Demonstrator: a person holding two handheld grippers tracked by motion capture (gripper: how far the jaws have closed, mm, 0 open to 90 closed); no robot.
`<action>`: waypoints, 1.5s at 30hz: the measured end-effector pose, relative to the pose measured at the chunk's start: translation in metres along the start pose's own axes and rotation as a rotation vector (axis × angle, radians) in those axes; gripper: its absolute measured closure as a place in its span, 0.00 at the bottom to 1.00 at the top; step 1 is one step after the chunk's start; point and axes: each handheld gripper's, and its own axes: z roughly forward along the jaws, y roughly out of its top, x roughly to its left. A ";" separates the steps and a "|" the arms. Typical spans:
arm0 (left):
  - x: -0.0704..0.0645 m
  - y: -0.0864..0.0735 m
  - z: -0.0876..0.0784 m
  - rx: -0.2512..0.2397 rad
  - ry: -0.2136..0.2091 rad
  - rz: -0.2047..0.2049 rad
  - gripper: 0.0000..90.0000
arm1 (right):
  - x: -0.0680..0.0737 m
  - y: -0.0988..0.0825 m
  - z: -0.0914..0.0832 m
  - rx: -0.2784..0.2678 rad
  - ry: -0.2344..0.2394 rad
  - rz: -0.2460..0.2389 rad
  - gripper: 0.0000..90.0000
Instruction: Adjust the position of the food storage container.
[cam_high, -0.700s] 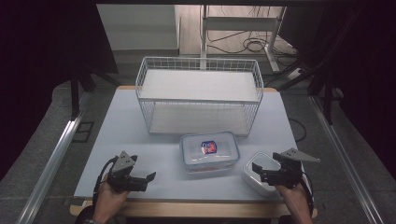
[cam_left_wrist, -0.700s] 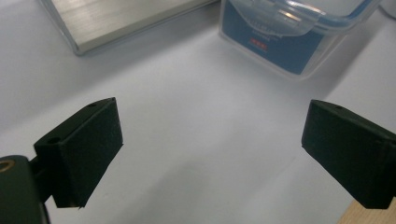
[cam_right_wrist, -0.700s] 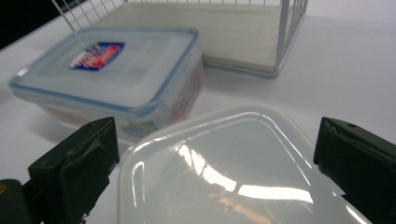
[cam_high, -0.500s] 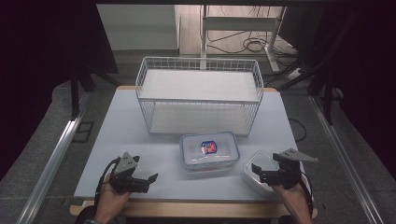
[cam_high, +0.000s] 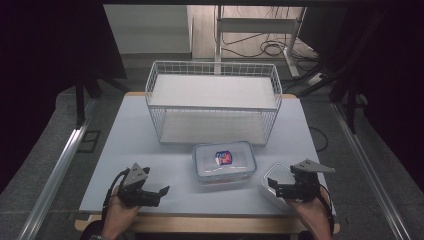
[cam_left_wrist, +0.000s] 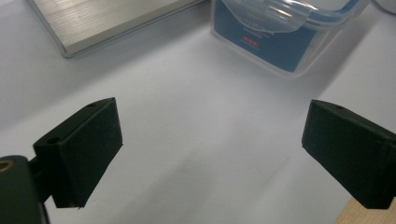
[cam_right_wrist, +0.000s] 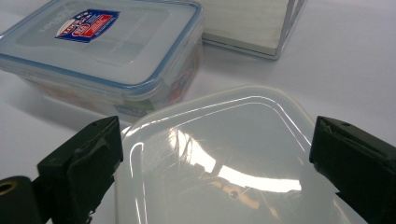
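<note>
Gaping wide, both grippers — left (cam_left_wrist: 212, 154); right (cam_right_wrist: 215, 163) — flank the glossy rounded translucent lid (cam_right_wrist: 224, 158).

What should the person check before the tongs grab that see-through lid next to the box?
1. Right tongs open wide: ok, jaws stand far apart.
2. Clear lid lies between the right jaws' line: ok, it sits right ahead of them.
3. Nothing held yet by the right tongs: ok, pads do not press on the lid.
4. Left tongs open and free: ok, bare table between the jaws.
5. Lidded box out of the way: cannot tell, it sits close beside the lid.
6. Wire basket well away: ok, it stands behind the box.
</note>
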 end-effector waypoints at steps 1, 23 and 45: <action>0.000 0.000 0.000 0.003 0.002 0.003 0.05 | 0.000 0.000 0.000 0.002 0.000 -0.003 0.05; -0.001 0.000 0.001 0.021 0.022 0.009 0.06 | 0.041 0.013 -0.007 0.024 0.104 -0.135 0.45; -0.001 0.000 0.000 0.020 0.024 0.001 0.06 | 0.039 -0.004 -0.006 0.243 0.170 -0.196 0.99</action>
